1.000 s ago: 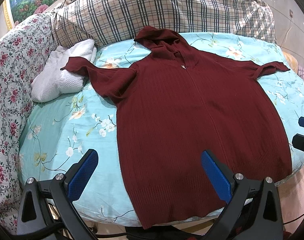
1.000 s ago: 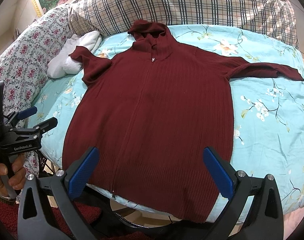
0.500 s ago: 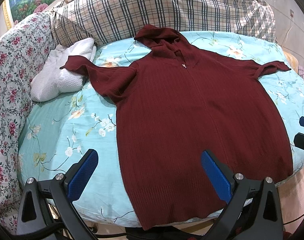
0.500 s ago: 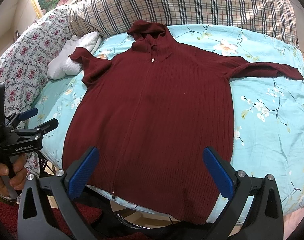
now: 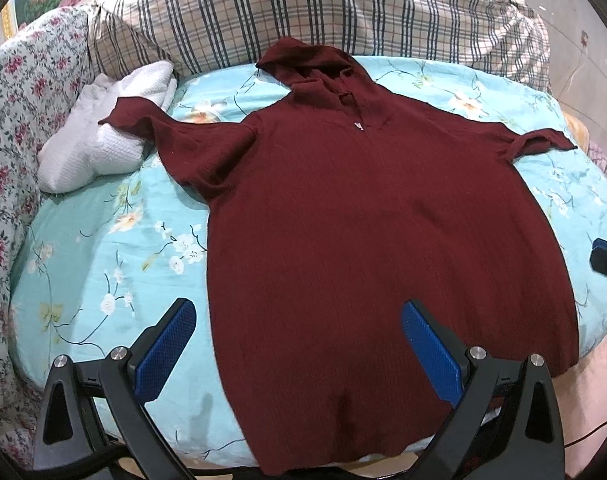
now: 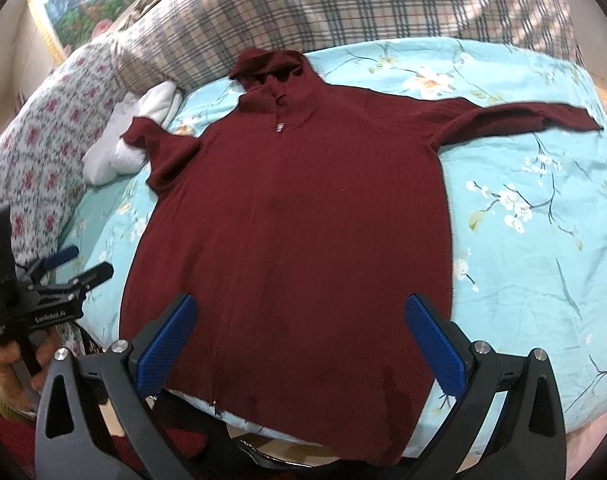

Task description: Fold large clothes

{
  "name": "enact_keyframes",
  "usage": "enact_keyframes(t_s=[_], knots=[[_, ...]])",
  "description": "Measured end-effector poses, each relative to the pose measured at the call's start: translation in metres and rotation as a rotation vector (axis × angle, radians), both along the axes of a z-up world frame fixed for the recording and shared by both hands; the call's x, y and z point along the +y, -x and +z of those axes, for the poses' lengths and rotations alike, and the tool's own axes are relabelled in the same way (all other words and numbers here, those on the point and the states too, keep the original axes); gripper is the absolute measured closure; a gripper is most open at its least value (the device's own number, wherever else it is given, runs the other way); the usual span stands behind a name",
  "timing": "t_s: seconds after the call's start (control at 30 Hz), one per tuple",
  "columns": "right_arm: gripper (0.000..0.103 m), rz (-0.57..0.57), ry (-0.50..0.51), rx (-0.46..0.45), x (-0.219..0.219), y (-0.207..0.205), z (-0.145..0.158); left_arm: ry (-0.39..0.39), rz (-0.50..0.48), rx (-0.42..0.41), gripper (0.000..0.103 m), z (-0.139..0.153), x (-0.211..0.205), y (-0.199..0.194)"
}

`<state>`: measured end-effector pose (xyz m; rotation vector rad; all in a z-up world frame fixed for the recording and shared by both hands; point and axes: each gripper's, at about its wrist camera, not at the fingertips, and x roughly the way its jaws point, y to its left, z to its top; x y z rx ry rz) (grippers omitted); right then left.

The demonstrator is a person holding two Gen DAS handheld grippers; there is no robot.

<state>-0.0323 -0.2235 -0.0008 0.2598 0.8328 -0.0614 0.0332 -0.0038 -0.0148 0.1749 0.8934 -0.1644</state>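
A large dark red knit hooded sweater (image 5: 367, 232) lies spread flat, front up, on a bed with a light blue floral sheet (image 5: 115, 248). Its hood points to the far side and both sleeves stretch outward; it also shows in the right wrist view (image 6: 303, 220). My left gripper (image 5: 299, 344) is open and empty, hovering above the hem's left part. My right gripper (image 6: 303, 340) is open and empty above the hem's middle. The left gripper also shows at the left edge of the right wrist view (image 6: 75, 268).
A folded white towel (image 5: 99, 136) lies under the left sleeve end. A plaid quilt (image 5: 323, 12) is piled along the far side and a floral cover (image 5: 11, 128) runs along the left. The bed's near edge drops to the floor (image 6: 247, 436).
Both grippers have moved forward and closer over the sweater's hem, the right view also swinging slightly left. The sweater has not moved and both grippers stay open.
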Motion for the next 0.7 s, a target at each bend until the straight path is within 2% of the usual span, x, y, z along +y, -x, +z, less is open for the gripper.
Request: enact_keyframes(t_s=[0.17, 0.27, 0.4, 0.53, 0.6, 0.67, 0.7], knots=[[0.001, -0.088, -0.035, -0.066, -0.041, 0.000, 0.002, 0.001, 0.020, -0.005, 0.001, -0.008, -0.003, -0.015], [0.010, -0.151, -0.066, -0.066, -0.072, 0.000, 0.002, 0.008, 0.028, 0.022, 0.001, -0.014, -0.003, -0.027], [0.021, -0.255, -0.155, -0.114, -0.134, -0.002, 0.000, 0.025, 0.013, 0.067, 0.001, -0.021, -0.006, -0.041], [0.029, -0.398, -0.265, -0.137, -0.213, -0.006, -0.009, 0.007, 0.000, 0.094, 0.001, -0.029, -0.014, -0.055], [0.045, -0.492, -0.237, -0.121, -0.256, -0.014, -0.013, 0.005, -0.006, 0.094, 0.001, -0.031, -0.019, -0.063], [0.045, -0.546, -0.171, -0.109, -0.292, -0.028, -0.013, 0.011, -0.012, 0.098, 0.000, -0.033, -0.024, -0.072], [0.045, -0.570, -0.184, -0.124, -0.312, -0.033, -0.014, 0.015, -0.017, 0.108, 0.001, -0.035, -0.028, -0.078]])
